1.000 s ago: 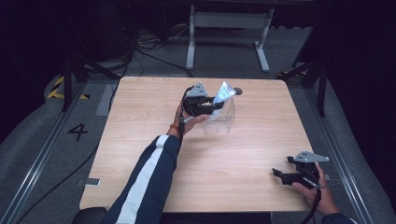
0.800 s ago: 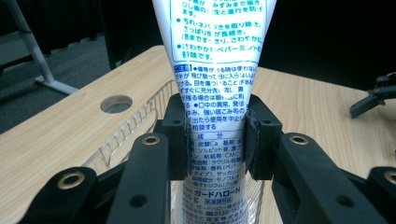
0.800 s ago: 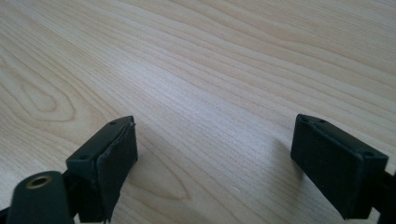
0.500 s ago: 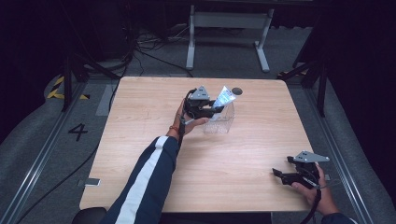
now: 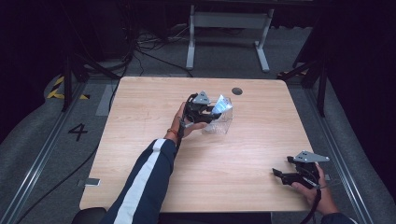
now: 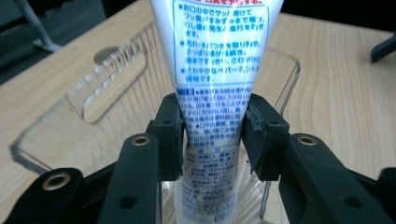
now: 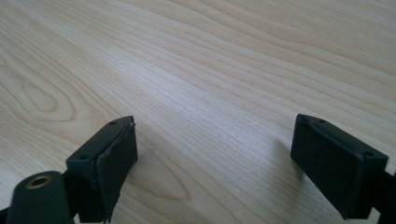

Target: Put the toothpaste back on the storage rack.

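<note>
1. I see the toothpaste tube point(image 6: 219, 60) standing nearly upright inside the clear plastic box point(image 6: 79, 100); its long axis runs from 6 o'clock up to 12 o'clock in the left gripper view, its lower end down in the box and its printed body rising past the top of that view.
2. The left gripper point(image 6: 214, 135) has the tube between its jaws; the pads point(image 6: 173, 133) stand just at the tube's edges, one at 9 o'clock of it and one at 3 o'clock; the jaws have just been opening, and I judge the grip to be slackening rather than pressing, so I take the tube as let go and propped by the box.
3. In the high view the tube point(image 5: 221, 105) and box point(image 5: 218, 122) sit past the middle of the table point(image 5: 140, 107), toward 12 o'clock; the left gripper point(image 5: 201, 112) is right at them, coming from 8 o'clock.
4. The right gripper point(image 5: 283, 174) lies well apart, at 4 o'clock of the box near the table's near edge; its jaws stand wide with bare wood between them point(image 7: 212, 154); so the left hand is much the nearer.
5. I judge the next move a straight withdrawal back along the jaws; the box's near wall could catch them; a dark round spot point(image 5: 237, 91) lies beyond the box at 1 o'clock, out of the way.
</note>
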Action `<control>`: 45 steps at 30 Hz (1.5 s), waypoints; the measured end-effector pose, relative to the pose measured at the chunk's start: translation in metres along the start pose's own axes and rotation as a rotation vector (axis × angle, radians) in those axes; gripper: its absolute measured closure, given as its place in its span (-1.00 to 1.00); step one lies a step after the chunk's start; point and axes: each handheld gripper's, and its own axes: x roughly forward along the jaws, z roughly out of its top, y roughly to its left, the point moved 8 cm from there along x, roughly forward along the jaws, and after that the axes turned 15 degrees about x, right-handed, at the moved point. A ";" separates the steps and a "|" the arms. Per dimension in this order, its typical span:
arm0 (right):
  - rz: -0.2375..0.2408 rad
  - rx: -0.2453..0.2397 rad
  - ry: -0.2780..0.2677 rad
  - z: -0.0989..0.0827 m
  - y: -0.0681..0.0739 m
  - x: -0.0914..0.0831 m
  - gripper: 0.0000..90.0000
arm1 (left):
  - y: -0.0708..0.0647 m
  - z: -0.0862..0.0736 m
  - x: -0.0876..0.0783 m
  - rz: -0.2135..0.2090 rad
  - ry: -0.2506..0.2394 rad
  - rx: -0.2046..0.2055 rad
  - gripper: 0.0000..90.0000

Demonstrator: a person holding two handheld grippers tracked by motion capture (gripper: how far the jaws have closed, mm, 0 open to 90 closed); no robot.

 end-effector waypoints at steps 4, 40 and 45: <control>0.000 0.000 0.000 0.000 0.000 0.000 -0.67 | -0.001 0.002 -0.001 0.003 0.019 0.011 0.30; 0.000 0.001 0.000 0.000 0.000 0.000 -0.67 | -0.012 0.009 -0.065 0.059 0.130 0.092 -0.34; 0.000 0.002 0.000 0.000 0.000 0.000 -0.67 | -0.016 0.001 -0.075 0.069 0.168 0.110 -0.41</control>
